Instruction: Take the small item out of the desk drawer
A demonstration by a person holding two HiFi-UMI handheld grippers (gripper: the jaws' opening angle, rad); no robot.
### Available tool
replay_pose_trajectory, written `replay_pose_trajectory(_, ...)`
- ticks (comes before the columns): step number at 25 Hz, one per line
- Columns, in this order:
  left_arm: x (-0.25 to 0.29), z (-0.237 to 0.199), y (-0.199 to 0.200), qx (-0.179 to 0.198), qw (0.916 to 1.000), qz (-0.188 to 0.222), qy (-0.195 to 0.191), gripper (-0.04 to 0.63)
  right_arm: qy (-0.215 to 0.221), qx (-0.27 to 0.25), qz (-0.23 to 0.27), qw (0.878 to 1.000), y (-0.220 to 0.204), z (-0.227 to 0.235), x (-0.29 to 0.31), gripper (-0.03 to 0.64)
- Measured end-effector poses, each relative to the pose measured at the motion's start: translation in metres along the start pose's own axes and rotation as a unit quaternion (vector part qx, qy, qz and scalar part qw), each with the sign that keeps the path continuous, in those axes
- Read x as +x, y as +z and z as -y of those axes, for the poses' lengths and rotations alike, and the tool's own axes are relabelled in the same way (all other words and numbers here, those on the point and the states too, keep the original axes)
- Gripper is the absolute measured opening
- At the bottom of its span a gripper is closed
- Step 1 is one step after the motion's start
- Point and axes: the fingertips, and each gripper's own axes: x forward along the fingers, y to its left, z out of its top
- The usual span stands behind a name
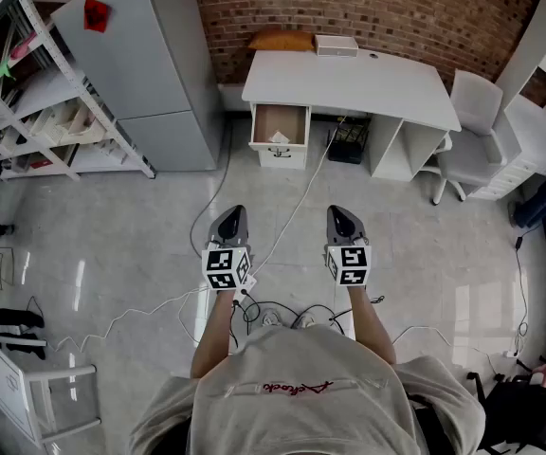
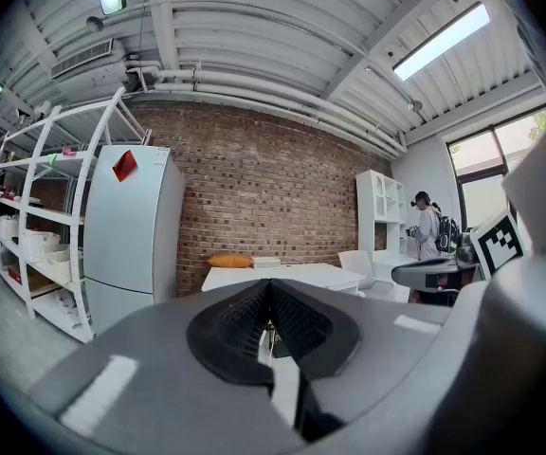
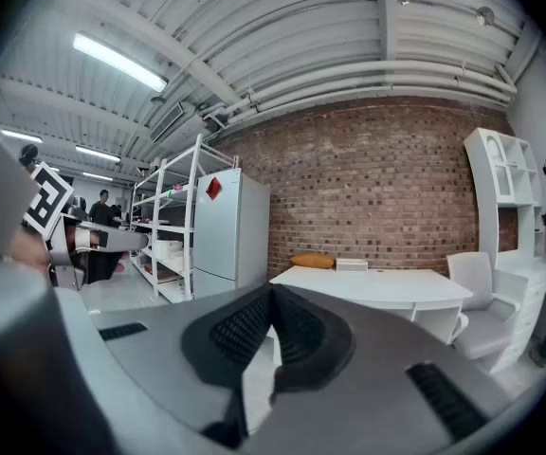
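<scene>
We hold the left gripper (image 1: 231,214) and right gripper (image 1: 342,214) level, both closed and empty, since we stand well short of the desk (image 1: 368,83). The small item (image 1: 280,137) lies in the open drawer (image 1: 279,153) under the desk's left end.

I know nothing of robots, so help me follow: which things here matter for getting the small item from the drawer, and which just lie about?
For the job: open brown-lined drawer of the white desk; small white item inside it; left claw and right claw, both shut, empty.
Lying about: tall grey fridge; orange cushion; flat white box; white chair; white metal shelving; white floor cable.
</scene>
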Motion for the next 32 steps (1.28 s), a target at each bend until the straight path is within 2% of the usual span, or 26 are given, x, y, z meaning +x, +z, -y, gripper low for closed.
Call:
replay_pose_trajectory(17, 0.017, 0.033, 0.007, 0.008, 0.9999, 0.005, 0.012, 0.008, 0.025, 0.002, 0.011, 1.000, 0.001, 0.028, -0.004, 0.012)
replay_pose_trajectory(25, 0.021, 0.062, -0.004, 0.013, 0.9998, -0.003, 0.015, 0.008, 0.037, 0.000, 0.005, 0.999, -0.010, 0.047, -0.011, 0.012)
replay_pose_trajectory(32, 0.033, 0.066, -0.012, 0.013, 0.9998, -0.009, 0.014, 0.008, 0.041, 0.000, -0.005, 0.999, -0.020, 0.053, -0.005, 0.012)
